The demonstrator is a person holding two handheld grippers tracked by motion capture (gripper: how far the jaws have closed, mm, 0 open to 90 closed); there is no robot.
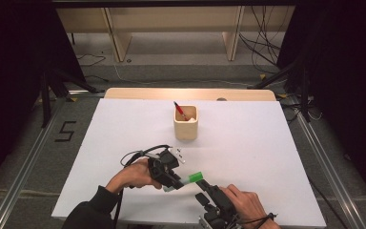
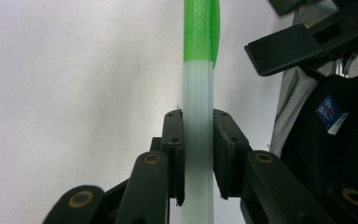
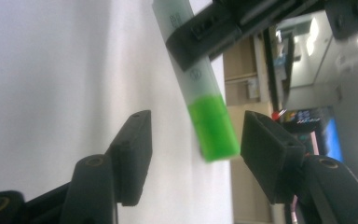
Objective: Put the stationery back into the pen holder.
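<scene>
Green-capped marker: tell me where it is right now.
In the high view the green-capped marker sits near the table's front edge, clamped by its pale barrel in the left tool. Its green cap points toward the right tool, whose open jaws flank the cap untouched.

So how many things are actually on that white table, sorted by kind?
Markers with a green cap: 1, the green-capped marker, clamped in the left gripper
Red pens: 1, the red pen, standing in the holder
Wooden pen holders: 1, the wooden holder
Total: 3
</scene>
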